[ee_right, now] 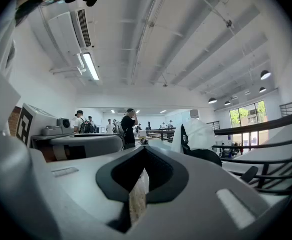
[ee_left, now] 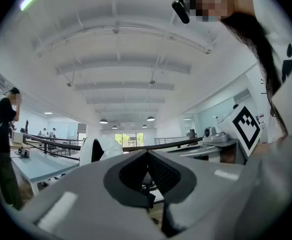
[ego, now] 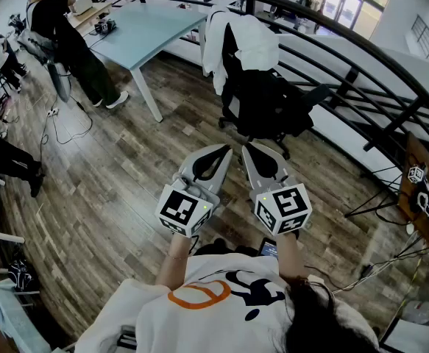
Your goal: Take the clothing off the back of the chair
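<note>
A white garment (ego: 245, 45) hangs over the back of a black office chair (ego: 273, 101) standing near the railing, ahead of me. The same garment (ee_left: 107, 147) shows small in the left gripper view, and the garment (ee_right: 198, 134) on the chair (ee_right: 206, 156) shows in the right gripper view. Both grippers are held side by side close to my chest, well short of the chair. My left gripper (ego: 227, 150) has its jaws together with nothing between them. My right gripper (ego: 246, 148) is shut too, and empty.
A light blue table (ego: 151, 28) stands left of the chair. A black railing (ego: 361, 65) curves behind the chair and along the right. A person in black (ego: 71, 39) stands at the table's far left. Cables and gear (ego: 420, 197) lie at the right. Wooden floor (ego: 111, 168) spreads between.
</note>
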`<state>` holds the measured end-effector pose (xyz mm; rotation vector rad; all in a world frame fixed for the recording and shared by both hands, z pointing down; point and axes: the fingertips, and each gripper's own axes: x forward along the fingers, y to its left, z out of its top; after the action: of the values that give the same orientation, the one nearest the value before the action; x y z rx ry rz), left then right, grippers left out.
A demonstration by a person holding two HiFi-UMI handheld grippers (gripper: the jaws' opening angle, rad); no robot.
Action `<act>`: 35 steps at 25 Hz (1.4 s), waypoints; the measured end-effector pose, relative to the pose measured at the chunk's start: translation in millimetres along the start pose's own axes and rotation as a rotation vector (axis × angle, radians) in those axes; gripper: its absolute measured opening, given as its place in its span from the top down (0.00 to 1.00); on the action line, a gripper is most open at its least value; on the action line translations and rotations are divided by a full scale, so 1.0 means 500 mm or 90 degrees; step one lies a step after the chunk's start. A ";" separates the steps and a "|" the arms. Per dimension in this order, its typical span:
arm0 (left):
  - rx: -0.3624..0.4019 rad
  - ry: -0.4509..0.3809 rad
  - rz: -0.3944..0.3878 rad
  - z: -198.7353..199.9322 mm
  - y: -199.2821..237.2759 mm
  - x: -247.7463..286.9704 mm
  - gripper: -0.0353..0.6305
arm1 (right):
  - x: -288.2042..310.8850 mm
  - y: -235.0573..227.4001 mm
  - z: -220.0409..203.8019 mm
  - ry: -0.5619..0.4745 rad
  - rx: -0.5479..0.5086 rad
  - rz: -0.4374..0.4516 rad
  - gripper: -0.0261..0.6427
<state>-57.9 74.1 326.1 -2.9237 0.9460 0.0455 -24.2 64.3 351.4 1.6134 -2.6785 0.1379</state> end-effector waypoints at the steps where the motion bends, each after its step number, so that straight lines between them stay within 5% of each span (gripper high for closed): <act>1: -0.001 0.000 0.000 -0.001 0.003 -0.001 0.95 | 0.002 0.002 -0.001 0.000 0.000 0.000 0.95; 25: -0.031 0.002 -0.018 -0.040 0.088 -0.054 0.95 | 0.056 0.054 -0.043 0.009 0.024 -0.026 0.95; 35: -0.037 0.009 -0.008 -0.057 0.139 -0.009 0.94 | 0.095 -0.011 -0.048 0.019 0.025 -0.038 0.95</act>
<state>-102.1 18.3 350.8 -2.9872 0.9429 0.0527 -42.7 21.9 378.2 1.6861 -2.6189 0.2130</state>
